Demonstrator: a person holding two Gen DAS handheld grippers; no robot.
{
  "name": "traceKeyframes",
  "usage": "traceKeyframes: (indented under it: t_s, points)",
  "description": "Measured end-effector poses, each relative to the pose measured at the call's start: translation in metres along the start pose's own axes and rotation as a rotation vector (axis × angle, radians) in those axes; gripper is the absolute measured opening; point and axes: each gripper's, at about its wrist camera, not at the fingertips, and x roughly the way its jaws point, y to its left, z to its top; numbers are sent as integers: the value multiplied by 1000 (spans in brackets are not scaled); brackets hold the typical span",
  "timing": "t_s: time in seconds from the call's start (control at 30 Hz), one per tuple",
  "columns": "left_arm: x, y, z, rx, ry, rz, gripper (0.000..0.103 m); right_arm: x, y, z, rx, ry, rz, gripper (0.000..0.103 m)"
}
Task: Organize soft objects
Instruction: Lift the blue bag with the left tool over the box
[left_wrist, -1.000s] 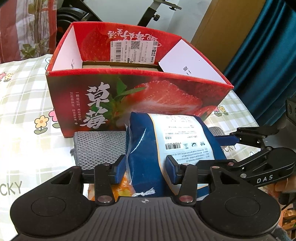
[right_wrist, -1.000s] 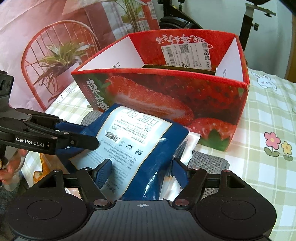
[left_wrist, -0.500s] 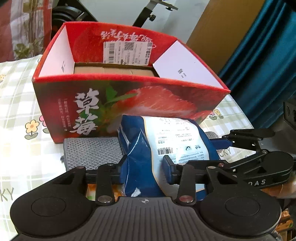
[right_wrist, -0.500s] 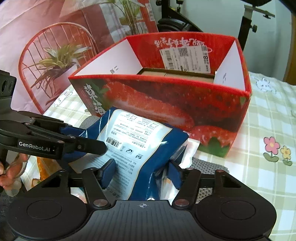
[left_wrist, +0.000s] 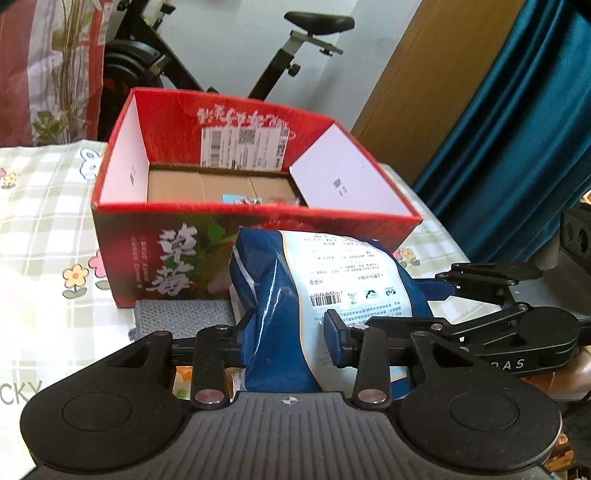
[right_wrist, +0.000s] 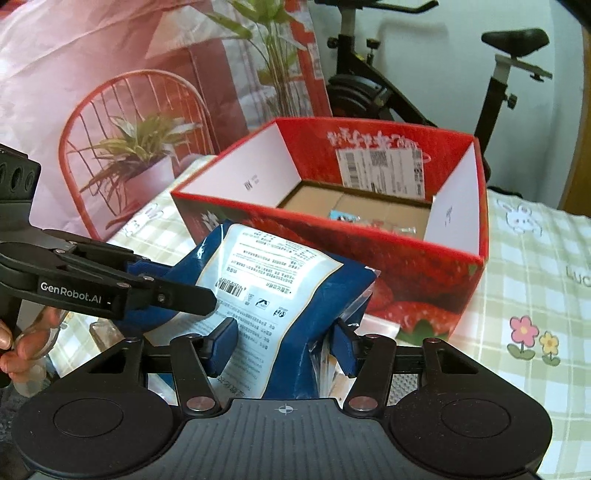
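A blue snack bag with a white label (left_wrist: 317, 291) is held up in front of the red strawberry box (left_wrist: 255, 218). My left gripper (left_wrist: 290, 332) is shut on the bag's left end. My right gripper (right_wrist: 282, 341) is shut on the same bag (right_wrist: 273, 295) at its other end. The bag hangs just below the box's near rim. The box (right_wrist: 332, 229) is open at the top, with a cardboard floor and a few small packets (right_wrist: 347, 218) inside. Each gripper shows in the other's view.
A grey cloth (left_wrist: 181, 314) lies on the checked tablecloth (left_wrist: 40, 229) against the box's front. More packets lie under the bag, mostly hidden. An exercise bike (right_wrist: 399, 88) stands behind the table. A teal curtain (left_wrist: 524, 129) hangs at the right.
Both grippers have lifted the blue bag higher, and the box's inside now shows, with packets on its floor. Both grips stay shut.
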Motion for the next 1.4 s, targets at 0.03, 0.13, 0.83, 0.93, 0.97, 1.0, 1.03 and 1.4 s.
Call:
traceKeyframes:
  t_s: [0.03,0.13,0.83,0.93,0.97,1.0,1.03,1.4]
  points:
    - [-3,0,1,-1,-8,-1,40,-2,2,1,-4,-5,0,52]
    - [-13,-2,2,1,-30,-6,40,-11,8,6,-16,-24,1,52]
    - [-57,-5,40,-5,-195,-33,40,-50,35,63,-118,-138,-5,53]
    - [-54,-2,47,-17,-204,-33,40,-48,34,72,-132,-143,-5,53]
    - [-53,-1,50,-19,-207,-32,40,-46,33,76,-138,-142,-7,53]
    - [-52,0,54,-20,-211,-30,40,-45,33,79,-145,-143,-10,53]
    - [-51,2,57,-21,-215,-27,40,-43,32,83,-150,-145,-11,53]
    - [-27,27,99,-44,-237,14,40,-2,2,138,-191,-163,-9,53]
